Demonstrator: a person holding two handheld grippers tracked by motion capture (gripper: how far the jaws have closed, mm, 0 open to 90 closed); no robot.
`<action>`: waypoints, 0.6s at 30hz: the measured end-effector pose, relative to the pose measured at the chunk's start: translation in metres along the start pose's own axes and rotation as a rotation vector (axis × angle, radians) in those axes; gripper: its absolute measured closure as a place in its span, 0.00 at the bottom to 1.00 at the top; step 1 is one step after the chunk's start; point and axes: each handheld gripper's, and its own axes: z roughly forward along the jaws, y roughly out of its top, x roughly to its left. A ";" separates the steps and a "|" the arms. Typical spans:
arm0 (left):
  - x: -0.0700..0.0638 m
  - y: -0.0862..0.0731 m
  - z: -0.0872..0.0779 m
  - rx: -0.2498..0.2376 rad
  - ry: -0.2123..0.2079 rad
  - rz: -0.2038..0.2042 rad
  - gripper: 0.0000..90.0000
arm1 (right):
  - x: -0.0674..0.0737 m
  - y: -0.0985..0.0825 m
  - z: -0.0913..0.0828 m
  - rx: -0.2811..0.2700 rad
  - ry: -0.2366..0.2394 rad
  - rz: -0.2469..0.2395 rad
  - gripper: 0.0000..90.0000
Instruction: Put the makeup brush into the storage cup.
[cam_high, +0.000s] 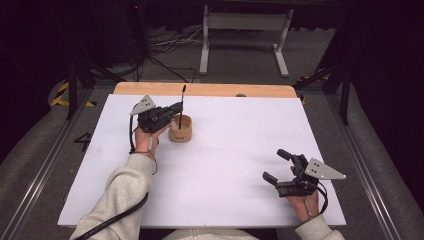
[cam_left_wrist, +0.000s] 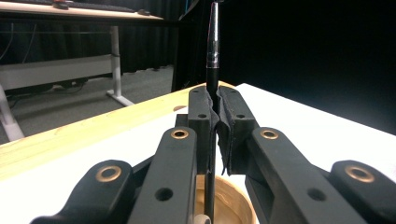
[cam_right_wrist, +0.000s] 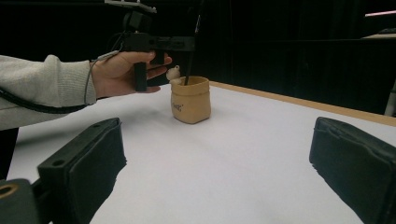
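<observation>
A tan sack-shaped cup (cam_high: 180, 128) stands on the white table at the back left; it is also seen as the cup (cam_right_wrist: 190, 100) and the cup (cam_left_wrist: 231, 198). My left gripper (cam_high: 178, 108) is shut on a thin black pen (cam_high: 182, 104), held upright with its lower end inside the cup. In the left gripper view the pen (cam_left_wrist: 212, 51) rises between the closed jaws of the left gripper (cam_left_wrist: 215, 109). A small pale knob (cam_right_wrist: 173, 73) pokes out of the cup's rim. My right gripper (cam_high: 278, 166) rests open near the front right, its pads (cam_right_wrist: 88, 161) wide apart with nothing between them.
The white sheet (cam_high: 225, 150) covers the table, with a wooden strip (cam_high: 205, 89) along the far edge. Beyond it stand a white desk frame (cam_high: 245, 37) and cables (cam_high: 170, 45) on the floor. Dark curtains ring the area.
</observation>
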 end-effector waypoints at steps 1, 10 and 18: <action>0.000 0.000 0.000 0.002 0.002 -0.008 0.93 | 0.000 0.000 0.000 -0.001 0.000 -0.002 0.04; 0.003 0.008 -0.008 -0.041 -0.041 -0.131 0.45 | -0.001 0.000 0.000 0.001 -0.001 0.004 0.04; -0.004 0.021 -0.025 -0.057 -0.055 -0.057 0.26 | -0.003 -0.001 0.000 0.002 -0.006 0.011 0.04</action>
